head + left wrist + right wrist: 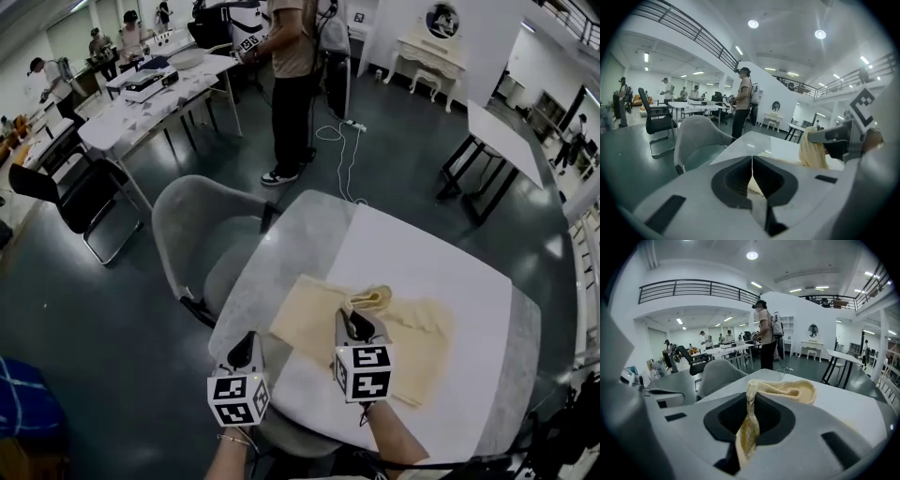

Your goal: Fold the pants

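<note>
"Where do the pants [417, 342] lie?"

"Spread pale yellow on the table [427, 248], just ahead of both my claws. My right claw [749, 414] is clenched on a bunched edge of them, held up off the tabletop. The cloth runs between its jaws and flops over in a roll just past the tips."

"And the other one?"

"My left claw [752, 165] has its jaws pressed together and grips nothing. It hangs at the table's near left edge, just beside the pants' near corner and apart from the right claw. A grey chair [192, 225] stands beyond it."
</note>
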Tool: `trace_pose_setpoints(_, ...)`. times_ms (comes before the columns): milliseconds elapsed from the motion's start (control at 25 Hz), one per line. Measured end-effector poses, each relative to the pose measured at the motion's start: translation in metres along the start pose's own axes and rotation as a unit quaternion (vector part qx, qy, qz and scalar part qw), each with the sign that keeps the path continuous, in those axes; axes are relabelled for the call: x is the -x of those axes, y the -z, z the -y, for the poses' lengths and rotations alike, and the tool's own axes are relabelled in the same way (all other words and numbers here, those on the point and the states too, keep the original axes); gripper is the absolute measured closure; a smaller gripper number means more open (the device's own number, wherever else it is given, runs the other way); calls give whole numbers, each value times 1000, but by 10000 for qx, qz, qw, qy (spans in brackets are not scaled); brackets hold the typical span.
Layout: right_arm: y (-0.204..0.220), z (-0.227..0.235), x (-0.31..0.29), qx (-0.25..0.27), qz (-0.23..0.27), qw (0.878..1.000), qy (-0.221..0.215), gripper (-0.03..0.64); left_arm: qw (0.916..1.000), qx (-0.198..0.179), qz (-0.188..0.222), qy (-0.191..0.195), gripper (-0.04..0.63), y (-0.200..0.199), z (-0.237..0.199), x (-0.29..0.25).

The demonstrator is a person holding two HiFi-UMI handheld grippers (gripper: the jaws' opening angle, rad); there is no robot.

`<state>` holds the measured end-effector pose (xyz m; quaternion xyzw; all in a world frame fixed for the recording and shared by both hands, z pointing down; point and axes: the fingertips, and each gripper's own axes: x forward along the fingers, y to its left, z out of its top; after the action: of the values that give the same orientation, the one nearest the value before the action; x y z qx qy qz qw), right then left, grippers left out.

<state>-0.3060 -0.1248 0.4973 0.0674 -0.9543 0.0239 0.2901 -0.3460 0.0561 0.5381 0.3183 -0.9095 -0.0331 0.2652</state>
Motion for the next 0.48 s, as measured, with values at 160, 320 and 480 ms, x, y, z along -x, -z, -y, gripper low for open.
trace_pose_setpoints(160,18,-37,-39,342,-216,9990,-177,581,9999,70,-134,-6,586,21,-23,-13)
trace_pose_setpoints(320,42,-70,-81,503,-404,9967,-497,581,9997,107,-219,-2,586,41,-40,-30)
trace_pose_setpoints(480,78,-89,-119,293,-773,9921,-949,528,9995,156,-275,-3,586,57,-49,-38)
